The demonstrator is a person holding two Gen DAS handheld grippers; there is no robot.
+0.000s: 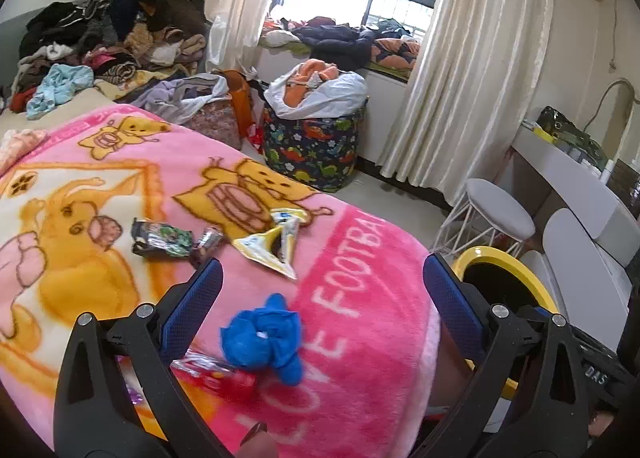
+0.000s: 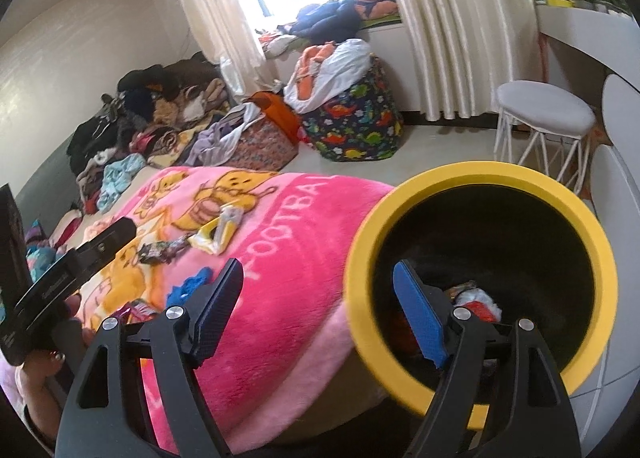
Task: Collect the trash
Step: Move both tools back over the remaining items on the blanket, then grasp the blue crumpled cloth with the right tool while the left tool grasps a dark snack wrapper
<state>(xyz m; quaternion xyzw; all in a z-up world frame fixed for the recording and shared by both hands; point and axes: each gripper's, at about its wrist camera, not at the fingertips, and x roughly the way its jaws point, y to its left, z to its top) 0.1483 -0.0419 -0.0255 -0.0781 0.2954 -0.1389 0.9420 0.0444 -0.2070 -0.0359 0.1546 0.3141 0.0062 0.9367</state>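
Observation:
On the pink cartoon blanket [image 1: 352,258] lie a crumpled blue scrap [image 1: 262,338], a red wrapper [image 1: 218,372], a yellow-white wrapper [image 1: 276,244], a dark green wrapper [image 1: 160,238] and a small silver one [image 1: 210,238]. My left gripper [image 1: 322,300] hovers open over the blanket, and the blue scrap lies below between its fingers without touching them. A yellow-rimmed black bin [image 2: 480,178] stands at the bed's corner with trash [image 2: 476,298] inside. My right gripper [image 2: 320,314] is open and straddles the bin's near rim. One of its fingers is over the blanket and the other over the bin's mouth.
Clothes are heaped [image 1: 112,34] at the far end of the bed. A dinosaur-print hamper [image 1: 316,146] and a floral bag [image 2: 260,142] stand on the floor by the curtains. A white stool [image 2: 544,114] and a white desk [image 1: 580,186] stand on the right.

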